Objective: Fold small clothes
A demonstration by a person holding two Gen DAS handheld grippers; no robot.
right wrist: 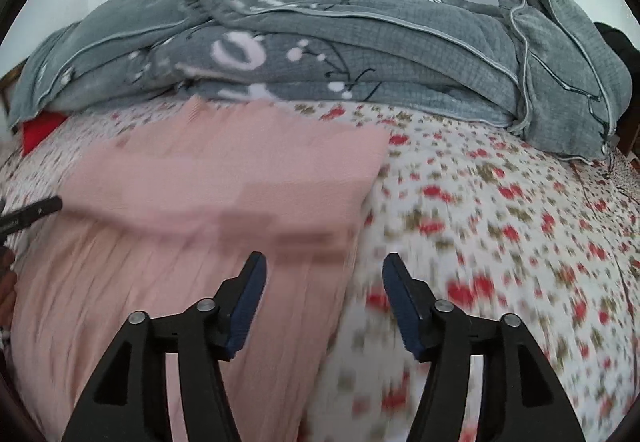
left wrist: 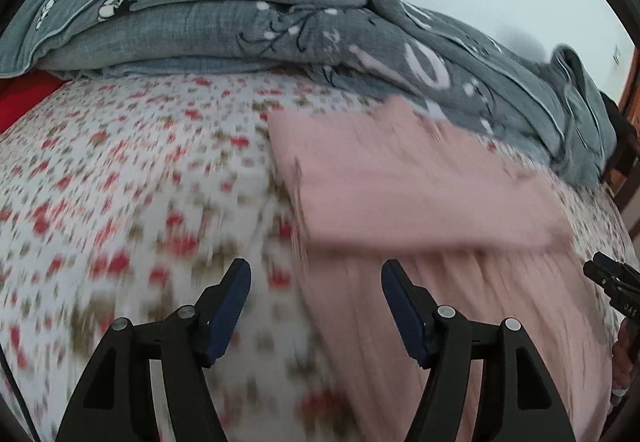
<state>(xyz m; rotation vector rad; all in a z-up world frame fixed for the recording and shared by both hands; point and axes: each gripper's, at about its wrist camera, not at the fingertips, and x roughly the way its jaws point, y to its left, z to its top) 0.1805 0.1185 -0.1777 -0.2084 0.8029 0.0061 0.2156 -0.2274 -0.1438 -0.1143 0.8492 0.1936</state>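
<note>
With both the left gripper and right gripper spread apart and empty, the pink garment lay half-folded on the floral bedsheet, where its loose top flap could have slid askew.

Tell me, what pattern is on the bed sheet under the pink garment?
Small red flowers with olive-green leaves on the white cotton sheet, clearest in the right wrist view.

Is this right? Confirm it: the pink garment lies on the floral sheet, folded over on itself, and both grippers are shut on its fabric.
Not quite. Both wrist views show the left gripper and right gripper open, gripping nothing. The pink garment does lie folded on the floral sheet.
</note>
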